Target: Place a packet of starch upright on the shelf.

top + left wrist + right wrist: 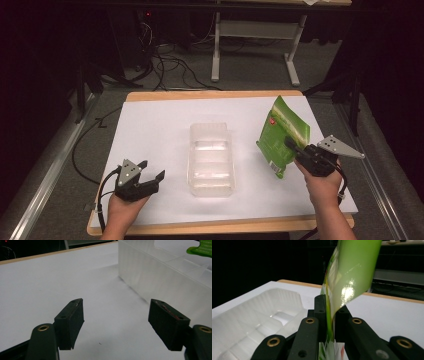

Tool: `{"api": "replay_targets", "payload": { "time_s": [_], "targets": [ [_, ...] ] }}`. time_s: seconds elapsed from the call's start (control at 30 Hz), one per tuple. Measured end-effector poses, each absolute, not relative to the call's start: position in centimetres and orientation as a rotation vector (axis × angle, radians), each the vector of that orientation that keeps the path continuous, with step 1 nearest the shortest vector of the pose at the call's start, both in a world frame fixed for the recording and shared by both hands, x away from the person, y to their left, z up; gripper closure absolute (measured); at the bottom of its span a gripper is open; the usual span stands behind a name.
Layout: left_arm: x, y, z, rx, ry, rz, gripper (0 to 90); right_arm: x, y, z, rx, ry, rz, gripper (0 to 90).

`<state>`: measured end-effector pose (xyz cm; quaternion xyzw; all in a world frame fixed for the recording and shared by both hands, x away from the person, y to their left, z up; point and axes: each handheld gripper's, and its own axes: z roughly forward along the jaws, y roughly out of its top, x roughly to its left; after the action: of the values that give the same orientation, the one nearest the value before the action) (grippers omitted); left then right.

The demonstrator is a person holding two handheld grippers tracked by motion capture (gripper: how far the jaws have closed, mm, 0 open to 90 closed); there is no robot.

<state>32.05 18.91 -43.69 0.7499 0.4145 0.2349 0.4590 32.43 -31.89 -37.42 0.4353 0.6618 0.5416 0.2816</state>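
A green glossy packet (pixel 282 136) hangs above the table's right side, pinched at its edge by my right gripper (pixel 295 148), which is shut on it. In the right gripper view the packet (pixel 352 272) rises upright from between the two black jaws of that gripper (pixel 329 315). A clear plastic tray (pixel 210 159) with compartments lies in the middle of the white table. My left gripper (pixel 151 170) rests low at the front left, open and holding nothing. In its own view the left gripper (pixel 116 322) faces the tray's wall (pixel 160 277) across bare table.
The white table top (pixel 150 125) has a wooden rim. Beyond its far edge are a desk frame (pixel 255 45) and cables on a dark floor. Bare surface lies left of the tray and in front of it.
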Motion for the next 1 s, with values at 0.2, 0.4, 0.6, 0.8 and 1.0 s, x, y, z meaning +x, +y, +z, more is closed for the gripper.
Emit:
{"api": "replay_targets", "payload": {
  "time_s": [0.2,0.4,0.6,0.8,1.0],
  "targets": [
    [32.1,18.9,-43.7,1.847,1.019,0.578,29.4,32.1,-32.0,-36.6,1.149,1.724,1.483,84.6],
    [32.1,18.9,-43.7,1.847,1.017,0.578,29.4,32.0,-31.7,-36.1,1.131,1.714,1.505,84.5],
    [32.1,18.8,-43.8,1.850,1.017,0.580,29.3,32.3,-31.0,-35.8,1.099,1.742,1.524,84.6],
    [32.0,19.0,-43.8,1.847,1.020,0.583,29.2,33.2,-29.5,-35.2,1.047,1.795,1.558,84.7],
    [32.0,19.1,-43.8,1.842,1.024,0.583,29.2,34.0,-28.4,-34.9,1.019,1.826,1.578,84.7]
  ]
}}
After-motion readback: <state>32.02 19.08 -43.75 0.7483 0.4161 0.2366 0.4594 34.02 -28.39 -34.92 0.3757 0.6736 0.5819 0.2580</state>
